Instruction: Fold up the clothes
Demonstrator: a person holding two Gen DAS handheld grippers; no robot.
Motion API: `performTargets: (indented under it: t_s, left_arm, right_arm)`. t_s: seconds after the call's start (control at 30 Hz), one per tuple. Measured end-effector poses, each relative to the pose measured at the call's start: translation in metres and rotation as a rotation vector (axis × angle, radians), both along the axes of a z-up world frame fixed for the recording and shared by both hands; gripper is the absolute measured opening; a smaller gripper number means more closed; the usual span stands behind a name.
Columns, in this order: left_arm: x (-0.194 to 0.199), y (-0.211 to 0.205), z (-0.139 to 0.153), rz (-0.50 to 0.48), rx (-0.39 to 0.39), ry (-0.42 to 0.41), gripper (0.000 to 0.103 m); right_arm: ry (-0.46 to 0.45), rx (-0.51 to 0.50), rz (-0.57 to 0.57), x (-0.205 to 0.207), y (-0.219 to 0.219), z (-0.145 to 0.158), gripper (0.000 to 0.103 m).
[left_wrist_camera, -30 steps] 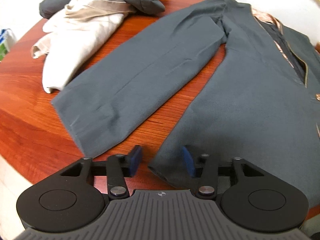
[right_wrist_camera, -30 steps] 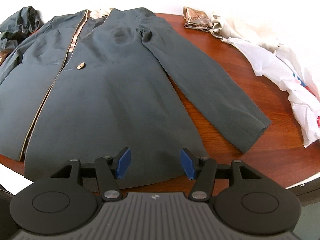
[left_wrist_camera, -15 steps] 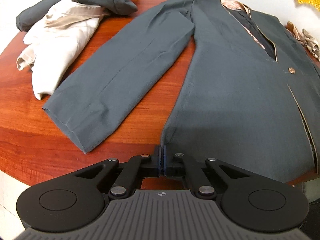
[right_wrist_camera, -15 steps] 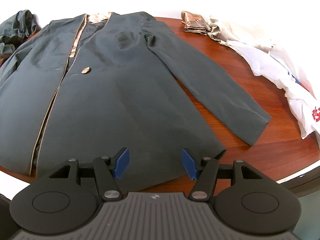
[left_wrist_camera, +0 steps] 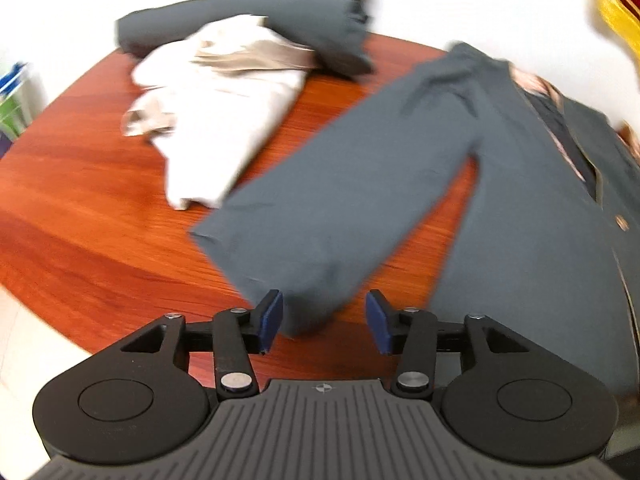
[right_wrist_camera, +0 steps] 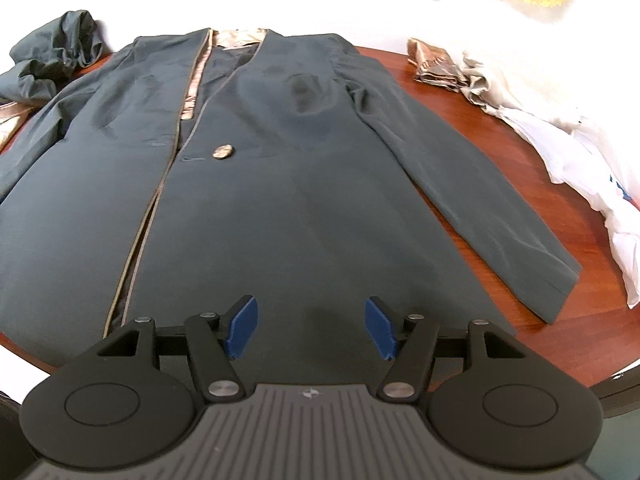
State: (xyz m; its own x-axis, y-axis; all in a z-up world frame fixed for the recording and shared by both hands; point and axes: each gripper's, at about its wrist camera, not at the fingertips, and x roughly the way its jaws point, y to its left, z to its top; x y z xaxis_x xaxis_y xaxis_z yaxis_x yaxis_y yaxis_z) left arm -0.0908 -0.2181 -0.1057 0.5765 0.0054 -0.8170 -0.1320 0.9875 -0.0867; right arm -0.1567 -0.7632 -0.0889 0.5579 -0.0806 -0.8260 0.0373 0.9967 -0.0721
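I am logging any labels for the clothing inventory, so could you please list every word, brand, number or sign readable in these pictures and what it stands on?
No text can be read.
White garment: blue and red print at its right edge, too small and cut off to read.
Each hand-held gripper body: a small round crosshair mark, no letters.
Jacket: plain button, no visible label.

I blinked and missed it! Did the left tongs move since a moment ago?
Yes. The left tongs, open, now point at the jacket sleeve's cuff, nearer the cream clothes, instead of the jacket's bottom corner.
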Motion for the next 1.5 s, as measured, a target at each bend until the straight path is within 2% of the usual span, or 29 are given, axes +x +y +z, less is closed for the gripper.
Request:
performTargets:
  t_s: [0.17, 0.4, 0.53, 0.57, 0.6, 0.63, 0.67, 0.77, 0.8, 1.0, 1.13, 1.27, 1.3, 1.37, 1.5]
  left_arm:
    - [0.016, 0.029, -0.007, 0.087, -0.045, 0.006, 0.051]
    - [0.034, 0.042, -0.019, 0.107, -0.064, 0.006, 0.051]
    - [0.044, 0.042, -0.023, 0.106, -0.061, 0.038, 0.049]
    - [0.045, 0.041, -0.024, 0.105, -0.063, 0.038, 0.046]
    - [0.046, 0.041, -0.024, 0.102, -0.069, 0.034, 0.037]
    - [0.048, 0.041, -0.024, 0.099, -0.074, 0.03, 0.012]
    - [0.049, 0.039, -0.024, 0.094, -0.065, 0.029, 0.001]
    - [0.048, 0.033, -0.019, 0.075, -0.044, -0.011, 0.001]
    - [0.046, 0.025, -0.01, 0.046, -0.027, -0.054, 0.001]
    - [0.045, -0.006, 0.027, -0.04, -0.029, -0.152, 0.001]
    - [0.05, -0.031, 0.051, -0.106, -0.065, -0.212, 0.001]
    - [0.056, -0.066, 0.071, -0.214, -0.095, -0.25, 0.001]
    - [0.059, -0.085, 0.077, -0.269, -0.115, -0.257, 0.001]
    - [0.059, -0.099, 0.079, -0.306, -0.126, -0.26, 0.001]
    - [0.059, -0.153, 0.078, -0.451, -0.151, -0.258, 0.001]
  right_arm:
    - [0.001, -0.004, 0.01, 0.002, 0.011, 0.001, 0.072]
    - [-0.011, -0.008, 0.005, 0.004, 0.021, 0.01, 0.072]
    - [-0.029, -0.013, 0.002, 0.005, 0.023, 0.016, 0.072]
    - [-0.034, -0.015, 0.004, 0.005, 0.025, 0.019, 0.072]
    - [-0.04, -0.016, 0.006, 0.006, 0.026, 0.021, 0.072]
    - [-0.046, -0.017, 0.008, 0.007, 0.028, 0.023, 0.072]
    - [-0.053, -0.018, 0.01, 0.008, 0.03, 0.025, 0.072]
    - [-0.067, -0.012, 0.024, 0.013, 0.036, 0.033, 0.073]
    - [-0.069, -0.012, 0.03, 0.015, 0.039, 0.036, 0.073]
    - [-0.096, -0.01, 0.067, 0.024, 0.054, 0.046, 0.073]
    - [-0.108, -0.005, 0.077, 0.031, 0.062, 0.052, 0.073]
    - [-0.107, -0.003, 0.061, 0.029, 0.059, 0.052, 0.073]
    - [-0.107, -0.002, 0.057, 0.029, 0.059, 0.052, 0.073]
    - [-0.106, -0.001, 0.049, 0.028, 0.057, 0.052, 0.073]
    - [-0.105, 0.001, 0.022, 0.024, 0.055, 0.048, 0.073]
